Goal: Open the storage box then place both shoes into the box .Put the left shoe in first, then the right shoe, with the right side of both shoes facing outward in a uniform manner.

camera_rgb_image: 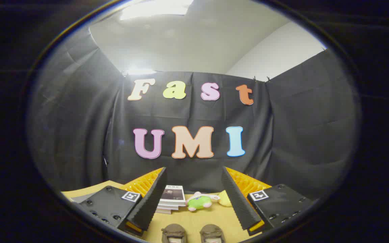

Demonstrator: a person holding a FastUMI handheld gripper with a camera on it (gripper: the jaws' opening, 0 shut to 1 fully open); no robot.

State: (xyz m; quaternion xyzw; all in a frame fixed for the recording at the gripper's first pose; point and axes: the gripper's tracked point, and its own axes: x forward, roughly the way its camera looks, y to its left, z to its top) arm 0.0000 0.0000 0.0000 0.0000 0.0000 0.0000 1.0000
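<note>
Tongs [194, 199] held level above the tabletop [194, 219], fingers spread wide apart and grasping nothing. Nearest the camera, low between the two fingers and beneath them, lie the two shoes: the left-hand brown shoe [173, 233] and the right-hand brown shoe [212, 233], set side by side and close together but apart, each showing only one rounded end with a strap across it; heels and toes cannot be told apart from this angle. The long axis of each shoe appears to run roughly along the line of the fingers, so the coming move turns on a drop downward and slightly back toward the holder rather than any reach forward; the shoe nearer the left finger sits about as close as the other, neither clearly favoured. Just ahead of the fingers, farther along the tabletop, rests a stack of books [171, 199], beside it a green plush toy [199, 201] with a pale yellow soft object [225, 199] touching or just beside it. The storage box cannot be made out here. Beyond stands the black cloth wall [299, 135] of the booth.
</note>
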